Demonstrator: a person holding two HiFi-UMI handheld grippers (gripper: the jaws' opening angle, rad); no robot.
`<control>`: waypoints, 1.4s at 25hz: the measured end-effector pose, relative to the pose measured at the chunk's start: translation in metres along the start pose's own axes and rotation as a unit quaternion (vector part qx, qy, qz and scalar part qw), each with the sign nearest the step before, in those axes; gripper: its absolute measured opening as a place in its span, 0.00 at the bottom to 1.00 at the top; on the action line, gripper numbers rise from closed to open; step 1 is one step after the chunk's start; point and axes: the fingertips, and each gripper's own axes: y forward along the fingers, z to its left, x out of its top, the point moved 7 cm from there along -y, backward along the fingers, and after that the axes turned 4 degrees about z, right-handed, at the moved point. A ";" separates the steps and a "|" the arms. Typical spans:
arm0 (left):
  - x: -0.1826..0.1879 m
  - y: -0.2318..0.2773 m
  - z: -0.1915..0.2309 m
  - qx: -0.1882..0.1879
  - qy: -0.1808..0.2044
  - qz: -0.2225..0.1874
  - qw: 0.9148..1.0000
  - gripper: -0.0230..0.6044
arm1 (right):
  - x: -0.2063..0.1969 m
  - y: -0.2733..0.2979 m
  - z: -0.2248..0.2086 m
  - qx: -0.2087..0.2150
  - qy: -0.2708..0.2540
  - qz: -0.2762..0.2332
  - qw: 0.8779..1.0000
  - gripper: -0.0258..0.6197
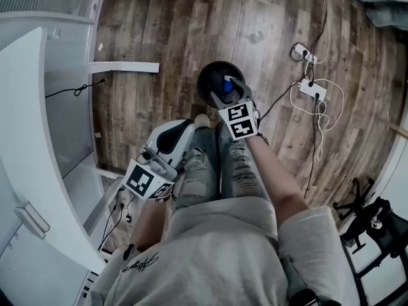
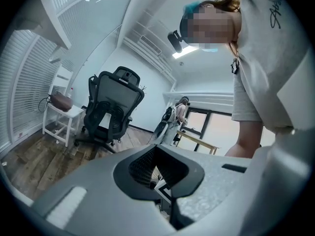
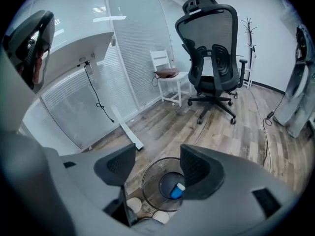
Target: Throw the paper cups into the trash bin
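A round black trash bin (image 1: 213, 81) stands on the wood floor just in front of the person's feet. A blue paper cup (image 3: 175, 191) lies at its bottom, also seen as the blue cup (image 1: 227, 86) in the head view. My right gripper (image 3: 157, 170) hangs over the trash bin (image 3: 152, 181), open, with nothing between its jaws. In the head view the right gripper (image 1: 231, 89) overlaps the bin's right rim. My left gripper (image 1: 180, 132) is held by the left thigh and points away from the bin. In its own view the left gripper (image 2: 155, 163) looks shut and empty.
A white desk (image 1: 25, 139) fills the left side, its foot (image 1: 124, 67) lying on the floor near the bin. Power strips and cables (image 1: 312, 89) lie to the right. A black office chair (image 3: 211, 63) and a white side chair (image 3: 167, 80) stand farther off.
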 end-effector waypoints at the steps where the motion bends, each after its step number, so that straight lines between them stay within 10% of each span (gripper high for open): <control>1: 0.002 0.001 -0.002 -0.001 0.002 -0.001 1.000 0.04 | 0.003 -0.005 0.001 0.001 0.002 -0.004 1.000 0.47; 35: 0.102 -0.017 -0.067 0.017 0.071 -0.071 0.995 0.04 | 0.125 -0.204 0.025 0.015 -0.048 -0.184 0.982 0.47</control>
